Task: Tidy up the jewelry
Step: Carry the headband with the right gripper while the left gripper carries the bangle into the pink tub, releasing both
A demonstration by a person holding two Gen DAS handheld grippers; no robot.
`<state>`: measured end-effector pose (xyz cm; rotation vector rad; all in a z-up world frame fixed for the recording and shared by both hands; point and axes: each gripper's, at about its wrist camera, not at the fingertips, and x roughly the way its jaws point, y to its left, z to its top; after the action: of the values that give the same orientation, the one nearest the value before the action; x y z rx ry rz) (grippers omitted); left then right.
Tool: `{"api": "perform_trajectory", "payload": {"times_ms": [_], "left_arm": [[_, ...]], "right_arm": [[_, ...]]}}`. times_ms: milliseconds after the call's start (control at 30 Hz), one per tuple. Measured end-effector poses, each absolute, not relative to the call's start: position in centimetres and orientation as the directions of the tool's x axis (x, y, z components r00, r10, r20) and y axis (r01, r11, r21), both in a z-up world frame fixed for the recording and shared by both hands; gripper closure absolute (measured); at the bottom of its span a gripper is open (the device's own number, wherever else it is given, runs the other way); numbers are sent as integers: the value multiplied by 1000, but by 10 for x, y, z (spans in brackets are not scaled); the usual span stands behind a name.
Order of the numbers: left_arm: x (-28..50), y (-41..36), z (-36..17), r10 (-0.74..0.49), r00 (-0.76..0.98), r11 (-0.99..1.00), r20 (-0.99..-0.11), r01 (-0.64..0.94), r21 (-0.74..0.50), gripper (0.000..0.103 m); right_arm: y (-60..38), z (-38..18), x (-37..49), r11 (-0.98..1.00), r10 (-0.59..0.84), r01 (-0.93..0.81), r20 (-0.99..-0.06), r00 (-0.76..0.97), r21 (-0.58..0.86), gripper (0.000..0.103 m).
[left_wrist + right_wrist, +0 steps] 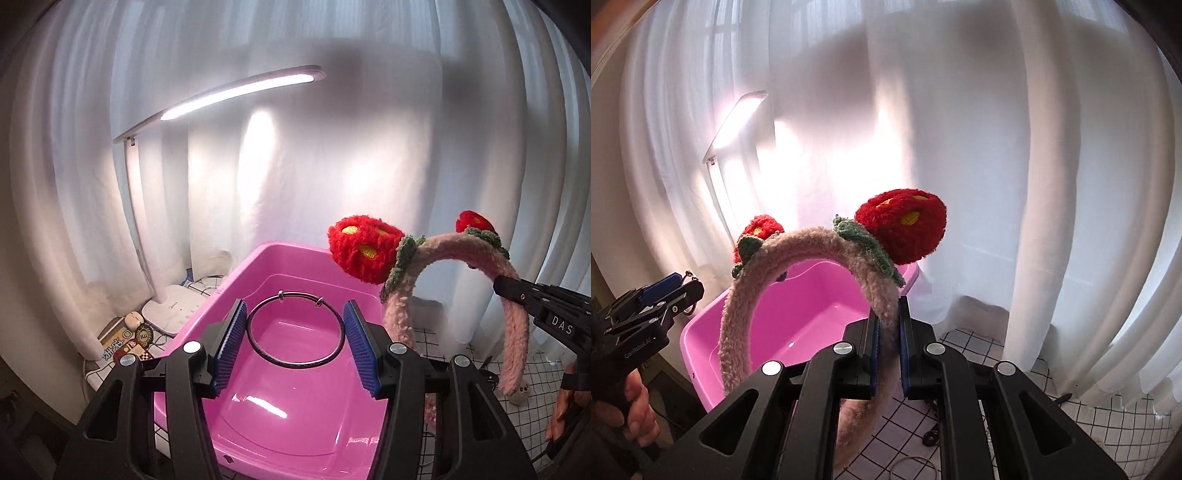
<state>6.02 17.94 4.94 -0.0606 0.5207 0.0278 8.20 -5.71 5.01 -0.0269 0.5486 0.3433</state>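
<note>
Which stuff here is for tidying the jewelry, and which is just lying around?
For the job: bangle, fluffy headband, pink tub, left gripper, right gripper.

Just lying around: desk lamp, curtain, checked cloth.

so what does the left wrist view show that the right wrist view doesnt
Only the left wrist view shows the whole dark ring bracelet between the left gripper's pads, and the lamp's base. Only the right wrist view shows the right gripper clamped on the pink headband and a thin ring on the checked cloth. Both show the pink tub, the headband's strawberries and the curtain.
</note>
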Motion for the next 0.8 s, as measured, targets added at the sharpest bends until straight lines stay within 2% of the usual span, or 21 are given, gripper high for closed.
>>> {"api": "perform_trajectory", "payload": {"times_ms": [200,533,567,600,633,667,700,800], "left_arm": [[91,218,18,32,807,996,-590,-78,-53,51],[115,237,-30,40,693,995,-720,-97,-38,50],[116,239,-33,40,680,994,-732,-100,-39,49],[117,241,-36,41,668,994,-743,-104,-39,48],[118,243,-38,44,656,993,-754,-109,-38,45],[119,245,-40,48,649,993,-759,-116,-37,29],[118,247,-40,46,655,992,-754,-118,-42,23],[114,248,-39,29,668,993,-744,-105,-56,20]], "right_arm": [[8,20,130,926,305,-378,-619,724,14,94],[66,-11,171,904,254,-425,-731,633,-54,92],[68,-13,175,903,251,-427,-745,618,-50,85],[72,-14,180,905,237,-422,-757,608,-56,70],[74,-17,180,907,223,-416,-765,604,-64,60],[71,-19,179,909,212,-411,-769,603,-72,47],[71,-19,178,911,202,-404,-765,611,-82,47],[67,-14,172,918,175,-380,-737,652,-118,45]]}}
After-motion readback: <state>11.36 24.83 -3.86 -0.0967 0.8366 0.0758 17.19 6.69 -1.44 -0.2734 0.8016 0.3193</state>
